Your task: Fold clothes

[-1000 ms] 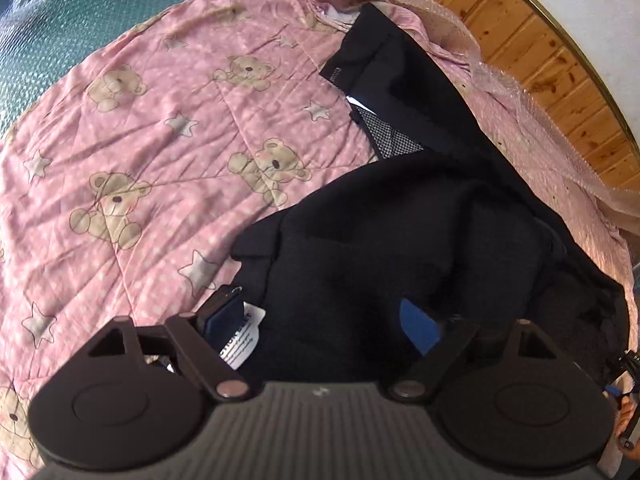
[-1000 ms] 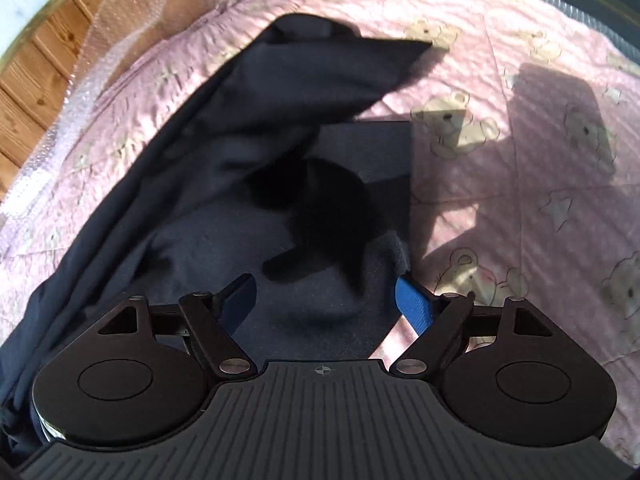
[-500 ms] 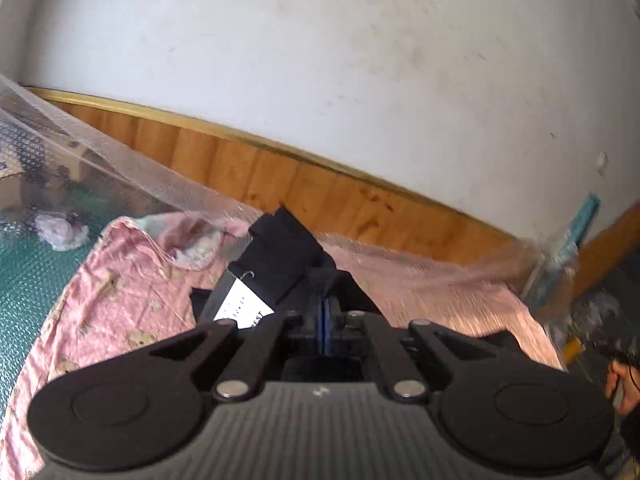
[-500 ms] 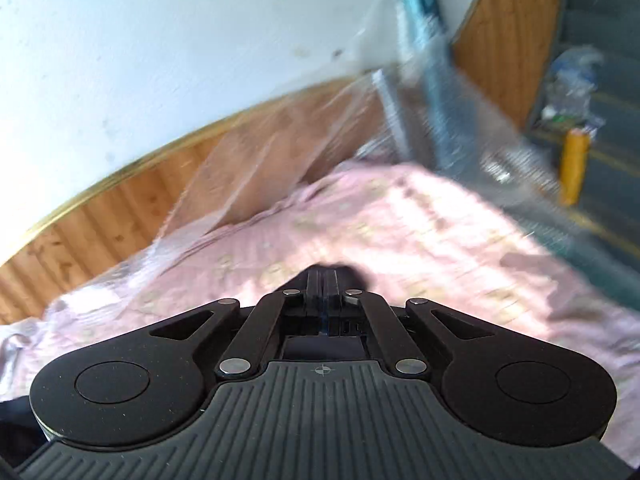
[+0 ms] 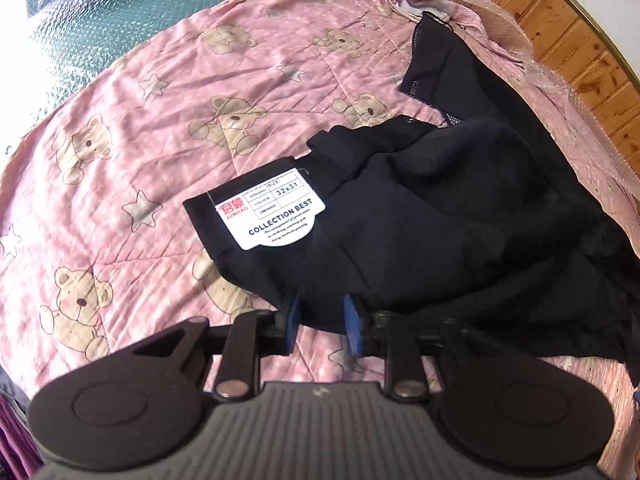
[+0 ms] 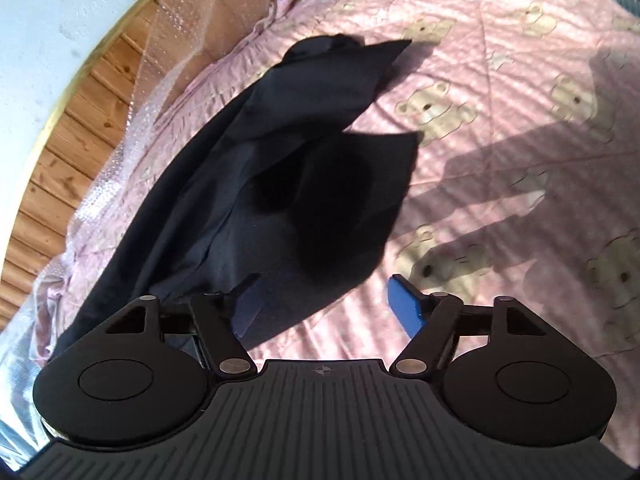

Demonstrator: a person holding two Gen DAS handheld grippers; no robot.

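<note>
A pink quilt (image 5: 168, 128) printed with teddy bears and stars covers the whole work surface, its far edge running along a strip of clear bubble wrap (image 6: 132, 128) and a wood-panelled wall base (image 5: 568, 40). To one side of the quilt lies a teal textured mat (image 5: 120, 12).

On the quilt lie the dark navy trousers (image 5: 460, 220), loosely doubled over, with one end reaching toward the wall and the folded waistband end lying nearer the cameras. From the right wrist view the same trousers (image 6: 280, 168) spread diagonally from the wall side toward the lower left, partly in deep shadow.

A white hang tag (image 5: 276, 216) reading "COLLECTION BEST", with a size box marked 32x31, rests on top of the waistband corner.

The left gripper (image 5: 320, 320) hovers at the near edge of the trousers, its blue pads a narrow gap apart and opening, with cloth just beyond them but nothing clamped. The right gripper (image 6: 328, 300) has its jaws wide apart and opening; the fabric edge lies between them, unpinched.
</note>
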